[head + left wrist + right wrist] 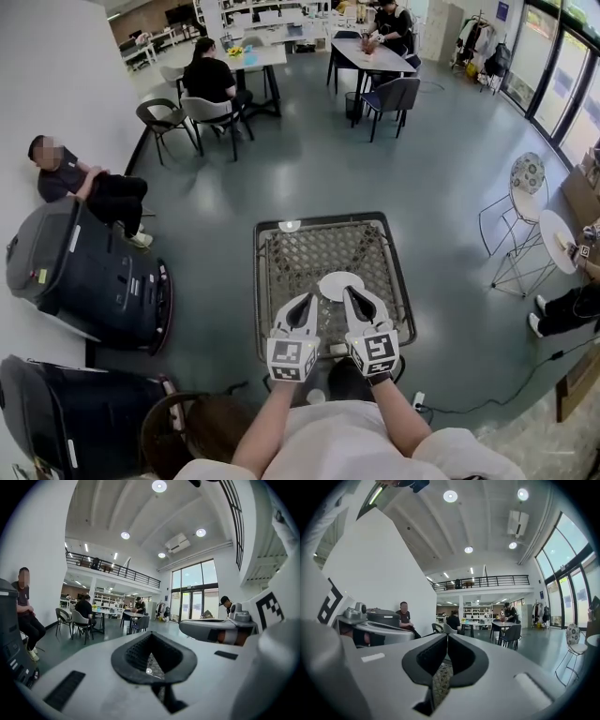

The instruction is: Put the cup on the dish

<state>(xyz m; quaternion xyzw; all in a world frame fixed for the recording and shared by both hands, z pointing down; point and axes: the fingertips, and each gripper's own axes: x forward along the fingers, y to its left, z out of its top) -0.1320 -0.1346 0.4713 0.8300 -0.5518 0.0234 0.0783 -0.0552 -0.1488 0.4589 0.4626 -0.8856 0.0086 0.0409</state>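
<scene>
A white dish (339, 284) lies on the small table with a patterned mesh top (281, 272), near its middle right. A small white round object (289, 226), possibly the cup, sits at the table's far edge. Both grippers hover side by side over the table's near edge, pointing away from me. My left gripper (307, 298) is left of the dish, its jaws shut with nothing between them (151, 635). The tips of my right gripper (349, 292) reach the dish's near rim. Its jaws are also shut and empty (447, 636).
Two large dark machines (80, 272) stand at the left, with a person sitting against the wall behind them. Farther back, people sit at tables with chairs (211, 112). A wire chair and a round white side table (553, 234) are at the right. A cable runs along the floor.
</scene>
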